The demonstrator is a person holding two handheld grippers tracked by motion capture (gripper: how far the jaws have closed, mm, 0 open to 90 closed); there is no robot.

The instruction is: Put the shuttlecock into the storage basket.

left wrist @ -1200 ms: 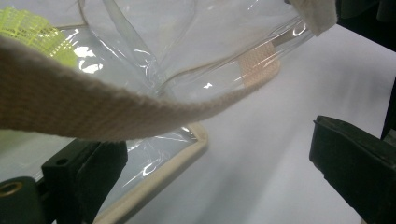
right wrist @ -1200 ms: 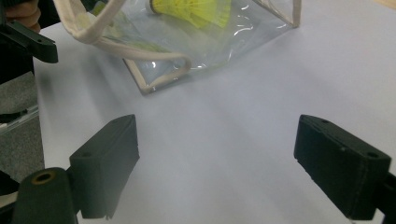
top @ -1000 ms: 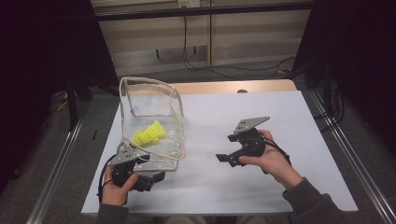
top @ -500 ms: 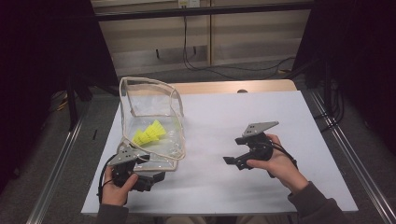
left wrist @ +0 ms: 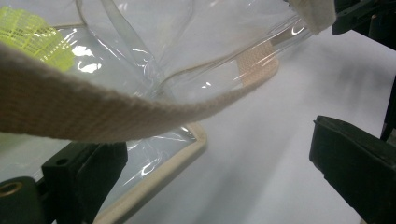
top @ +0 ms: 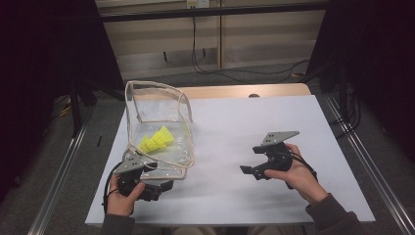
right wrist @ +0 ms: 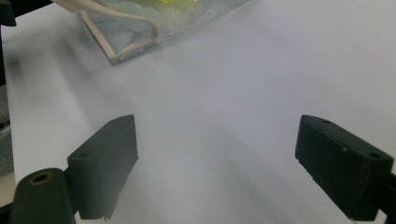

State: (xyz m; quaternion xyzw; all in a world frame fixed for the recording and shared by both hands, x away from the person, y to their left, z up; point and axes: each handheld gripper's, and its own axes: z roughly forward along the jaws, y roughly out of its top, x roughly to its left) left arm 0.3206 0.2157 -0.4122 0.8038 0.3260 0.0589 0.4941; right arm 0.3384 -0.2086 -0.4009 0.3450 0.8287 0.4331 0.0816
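Right claw (top: 249, 171) spread wide over bare white table (top: 254, 122).

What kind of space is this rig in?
Probably a lab recording station: a white table between metal rails, dark curtains at the sides, loose cables on the floor behind, and a handheld right gripper.

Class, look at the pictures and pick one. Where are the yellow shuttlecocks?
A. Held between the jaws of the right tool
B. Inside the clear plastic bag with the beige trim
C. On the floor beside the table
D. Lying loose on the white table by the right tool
B. In the high view the yellow shuttlecocks show through the wall of the clear bag, while the right tool stands open over bare white table.
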